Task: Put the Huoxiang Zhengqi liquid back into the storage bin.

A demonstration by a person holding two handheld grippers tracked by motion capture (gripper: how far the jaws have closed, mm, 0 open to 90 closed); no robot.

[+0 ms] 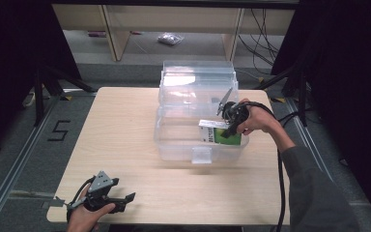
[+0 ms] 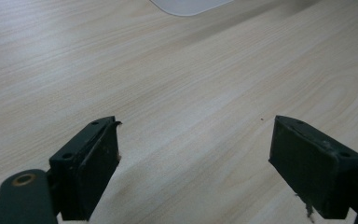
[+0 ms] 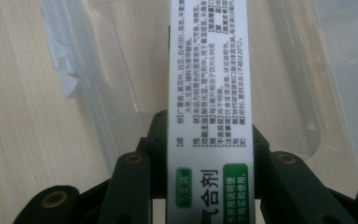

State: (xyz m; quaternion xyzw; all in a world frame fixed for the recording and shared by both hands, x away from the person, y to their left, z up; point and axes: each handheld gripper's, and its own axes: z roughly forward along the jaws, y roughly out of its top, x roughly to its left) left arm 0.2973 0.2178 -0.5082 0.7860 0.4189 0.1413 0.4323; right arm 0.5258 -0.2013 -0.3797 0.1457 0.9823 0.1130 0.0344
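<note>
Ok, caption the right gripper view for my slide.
Right gripper clamps a white-and-green box above the clear plastic bin.

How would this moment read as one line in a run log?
right gripper: shut on green-and-white printed carton, inside clear plastic bin | left gripper: open, over bare light wooden table

High view: surface (image 1: 125, 145) evenly lit from overhead; surroundings left and right near black; soft faint shadows; pale glare patch on clear plastic box (image 1: 183, 82); overall soft, low resolution. Left gripper view: bright, wood grain sharp mid-frame; dark jaws slightly blurred at bottom, soft shadow beneath. Right gripper view: printed carton (image 3: 207, 93) sharp, white face bright; jaws soft, box walls hazy with reflections.
</note>
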